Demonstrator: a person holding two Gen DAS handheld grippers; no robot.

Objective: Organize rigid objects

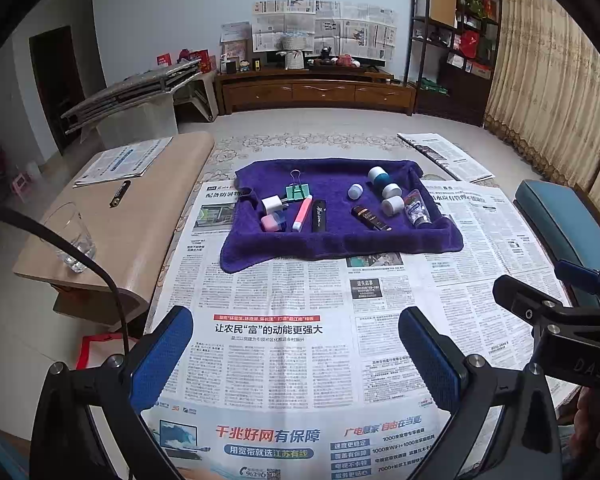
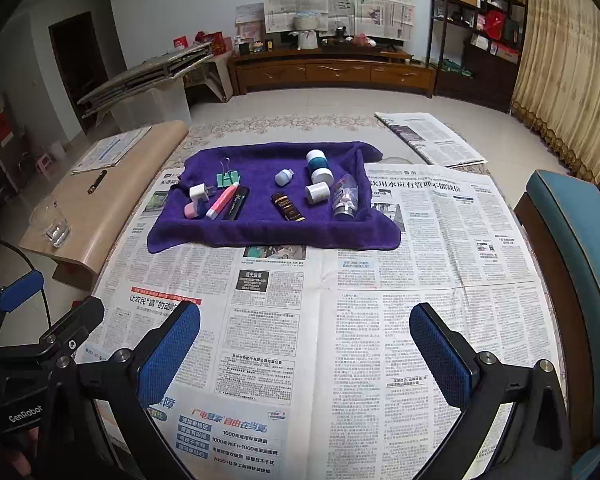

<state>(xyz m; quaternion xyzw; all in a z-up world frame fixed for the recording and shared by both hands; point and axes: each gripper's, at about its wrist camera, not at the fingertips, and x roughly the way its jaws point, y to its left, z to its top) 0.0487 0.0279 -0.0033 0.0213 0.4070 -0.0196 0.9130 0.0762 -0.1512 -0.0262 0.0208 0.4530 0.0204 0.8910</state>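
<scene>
A purple towel (image 1: 340, 240) (image 2: 268, 232) lies on a newspaper-covered table and holds two groups of small objects. On its left lie a green binder clip (image 1: 297, 191), a white plug (image 1: 272, 204), a pink eraser (image 1: 273, 222), a pink tube (image 1: 302, 213) and a black case (image 1: 319, 217). On its right lie small white jars (image 1: 392, 204), a teal-and-white jar (image 1: 379, 176), a brown tube (image 1: 371, 218) and a clear tube (image 1: 417, 208). My left gripper (image 1: 296, 360) and right gripper (image 2: 305, 354) are both open and empty, well short of the towel.
A beige side table (image 1: 140, 220) at the left holds a glass (image 1: 70, 240), a pen (image 1: 120, 193) and papers. A blue chair (image 2: 572, 248) stands at the right. Newspapers (image 2: 340, 320) cover the table.
</scene>
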